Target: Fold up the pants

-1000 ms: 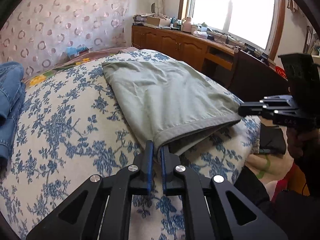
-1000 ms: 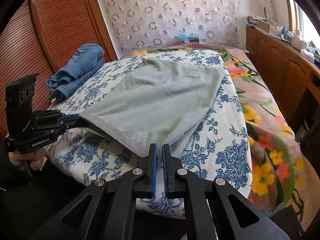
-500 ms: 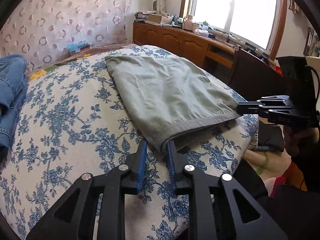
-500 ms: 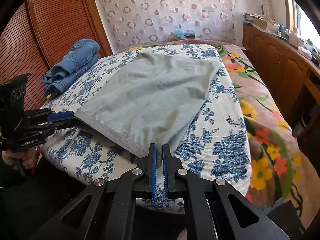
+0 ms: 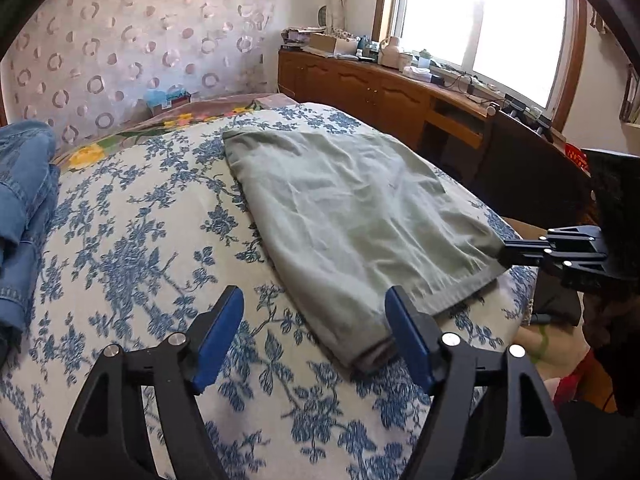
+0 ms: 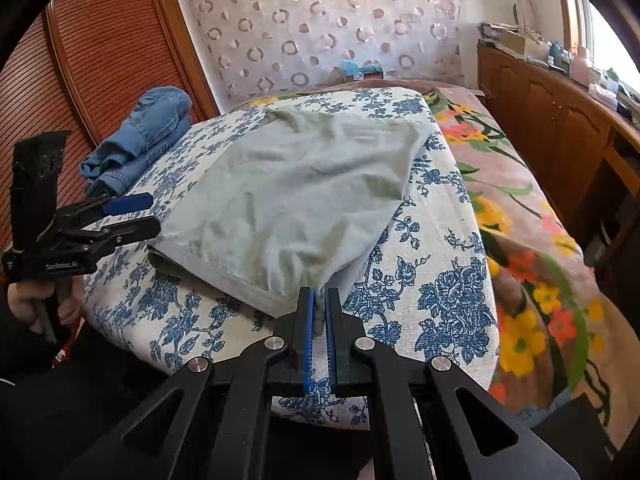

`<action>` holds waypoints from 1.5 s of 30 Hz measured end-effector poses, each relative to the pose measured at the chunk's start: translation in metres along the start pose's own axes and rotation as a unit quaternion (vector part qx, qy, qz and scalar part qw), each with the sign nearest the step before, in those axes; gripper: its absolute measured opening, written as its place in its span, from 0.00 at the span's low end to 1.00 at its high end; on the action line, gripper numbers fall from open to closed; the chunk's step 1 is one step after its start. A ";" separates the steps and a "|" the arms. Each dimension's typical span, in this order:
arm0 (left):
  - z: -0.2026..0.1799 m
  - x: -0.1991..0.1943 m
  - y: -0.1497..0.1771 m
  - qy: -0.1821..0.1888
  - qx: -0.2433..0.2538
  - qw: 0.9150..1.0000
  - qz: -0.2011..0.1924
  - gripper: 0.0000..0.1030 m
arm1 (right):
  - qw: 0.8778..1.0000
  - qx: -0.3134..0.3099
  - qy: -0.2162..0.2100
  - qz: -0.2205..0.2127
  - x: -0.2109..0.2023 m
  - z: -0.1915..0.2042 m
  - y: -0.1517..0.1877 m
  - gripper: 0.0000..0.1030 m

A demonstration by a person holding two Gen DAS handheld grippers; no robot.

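1. On the bed, over a blue-flowered cover [image 5: 120, 264]: the pale green pants [image 5: 352, 216] lie folded into a flat panel, hem edge toward the near side of the mattress, far end toward the headboard.

2. Left gripper [image 5: 314, 332]: jaws opening, blue pads wide apart. The near corner of the pants lies between them on the cover, close against the right-hand pad; no squeeze on it. Corner reads as released.

3. Right gripper [image 6: 318, 316]: jaws together, clamped on the other near corner of the pants. A tuft of cloth shows between the pads. Seen from the left wrist view, its fingers meet the hem edge.

4. Step in hand, as I judge it: laying down a fold. One corner dropped, the other not yet let go.

5. Next move calls for the right gripper to part its jaws and let its corner settle flat, then both to draw clear without dragging cloth.

6. Hem edge looks doubled, possibly with an under-layer peeking out at the left corner; the fisheye warp makes that hard to confirm. Worth a smoothing pass if another fold is wanted.

7. Blue jeans [image 6: 140, 136] sit folded at the far left of the bed, well apart.
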State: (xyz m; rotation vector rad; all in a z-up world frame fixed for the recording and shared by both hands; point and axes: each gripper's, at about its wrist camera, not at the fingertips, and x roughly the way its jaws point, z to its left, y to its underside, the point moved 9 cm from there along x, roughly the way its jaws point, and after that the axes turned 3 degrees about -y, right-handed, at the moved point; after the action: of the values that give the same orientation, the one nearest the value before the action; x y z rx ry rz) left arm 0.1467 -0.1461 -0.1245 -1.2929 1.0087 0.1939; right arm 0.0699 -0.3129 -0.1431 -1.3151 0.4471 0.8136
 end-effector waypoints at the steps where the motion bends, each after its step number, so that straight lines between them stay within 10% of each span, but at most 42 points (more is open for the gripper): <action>1: 0.001 0.002 0.000 -0.002 -0.001 1.000 0.002 0.72 | 1.000 0.001 0.001 0.000 0.000 -0.001 0.000 0.06; 7: 0.004 0.009 0.007 -0.006 -0.010 1.000 0.017 0.72 | 1.000 0.002 0.010 -0.002 0.003 -0.003 0.001 0.18; 22: -0.011 0.011 0.026 0.017 0.005 0.999 0.039 0.31 | 1.000 0.000 0.020 -0.003 0.014 -0.004 0.003 0.35; 45: -0.012 -0.028 0.045 0.035 0.003 0.999 0.037 0.06 | 0.998 -0.027 -0.053 0.007 0.001 0.025 0.010 0.10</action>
State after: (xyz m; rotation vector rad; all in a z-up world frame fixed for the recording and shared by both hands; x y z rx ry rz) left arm 0.0955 -0.1307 -0.1358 -1.2651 1.1176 0.2021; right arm 0.0594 -0.2885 -0.1451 -1.3141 0.3531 0.9078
